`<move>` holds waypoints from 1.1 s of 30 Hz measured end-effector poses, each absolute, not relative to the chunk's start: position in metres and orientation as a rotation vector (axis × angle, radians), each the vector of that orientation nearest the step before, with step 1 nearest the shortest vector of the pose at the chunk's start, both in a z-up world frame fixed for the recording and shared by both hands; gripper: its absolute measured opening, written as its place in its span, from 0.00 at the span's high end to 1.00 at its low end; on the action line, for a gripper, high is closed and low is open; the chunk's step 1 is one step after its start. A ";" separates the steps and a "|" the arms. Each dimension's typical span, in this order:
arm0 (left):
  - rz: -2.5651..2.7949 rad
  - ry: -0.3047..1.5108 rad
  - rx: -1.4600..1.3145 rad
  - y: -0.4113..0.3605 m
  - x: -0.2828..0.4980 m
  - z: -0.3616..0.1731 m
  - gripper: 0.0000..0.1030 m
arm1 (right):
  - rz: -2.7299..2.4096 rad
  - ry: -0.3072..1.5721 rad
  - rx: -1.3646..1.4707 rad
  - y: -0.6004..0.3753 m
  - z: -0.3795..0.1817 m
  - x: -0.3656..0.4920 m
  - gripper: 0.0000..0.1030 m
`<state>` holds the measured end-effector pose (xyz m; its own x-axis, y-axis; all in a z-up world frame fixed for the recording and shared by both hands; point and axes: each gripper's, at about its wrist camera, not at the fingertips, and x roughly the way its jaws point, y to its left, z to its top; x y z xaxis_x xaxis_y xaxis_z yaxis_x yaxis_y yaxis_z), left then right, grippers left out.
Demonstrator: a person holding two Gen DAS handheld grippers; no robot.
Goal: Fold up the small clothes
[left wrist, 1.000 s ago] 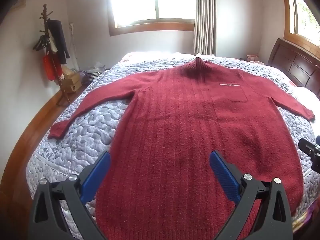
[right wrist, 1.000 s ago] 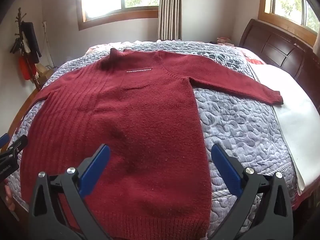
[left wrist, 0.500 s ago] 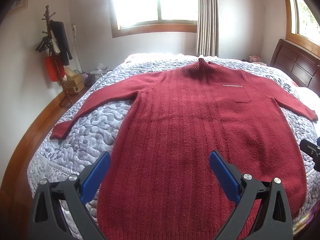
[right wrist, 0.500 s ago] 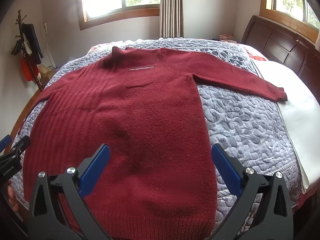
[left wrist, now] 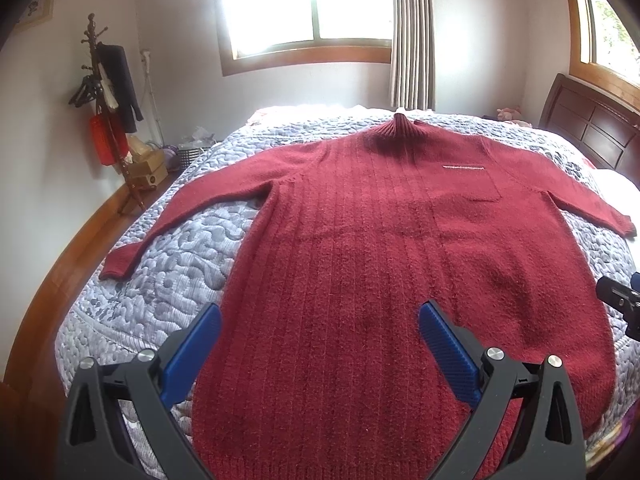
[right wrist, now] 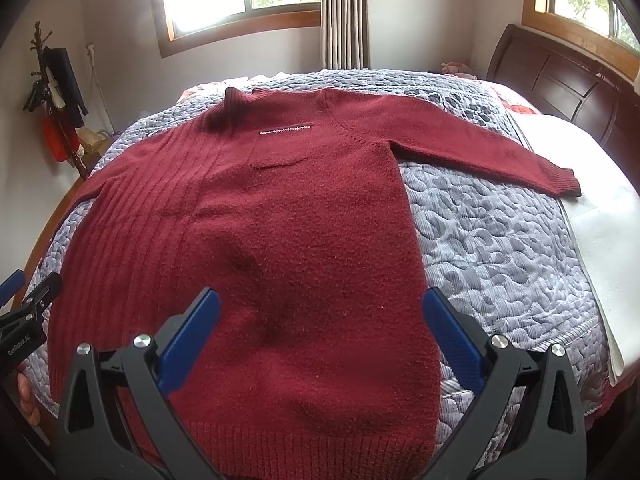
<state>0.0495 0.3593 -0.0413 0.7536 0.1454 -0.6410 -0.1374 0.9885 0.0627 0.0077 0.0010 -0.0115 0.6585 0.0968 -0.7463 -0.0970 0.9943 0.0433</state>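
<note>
meanwhile both views have drawn back and risen a little over the last second, so more of the dark red knit sweater [left wrist: 372, 272] and its hem shows, which suggests the fold has not begun and the person is lining up on it. the left gripper [left wrist: 320, 332] and right gripper [right wrist: 322, 320] hover near the 6 o'clock hem, blue pads spread wide and grasping nothing. the sweater lies flat on the grey quilted bedspread [right wrist: 492, 240], fuzzy and ribbed, collar at 12 o'clock, sleeves out toward 9 and 3.
</note>
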 end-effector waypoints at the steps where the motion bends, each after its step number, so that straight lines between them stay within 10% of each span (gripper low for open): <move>1: 0.152 0.700 0.011 0.359 0.050 -0.041 0.04 | 0.109 0.844 0.000 0.001 -0.012 0.008 0.02; 33: 0.162 0.717 0.016 0.361 0.054 -0.047 0.04 | 0.108 0.853 0.008 -0.002 -0.013 0.015 0.02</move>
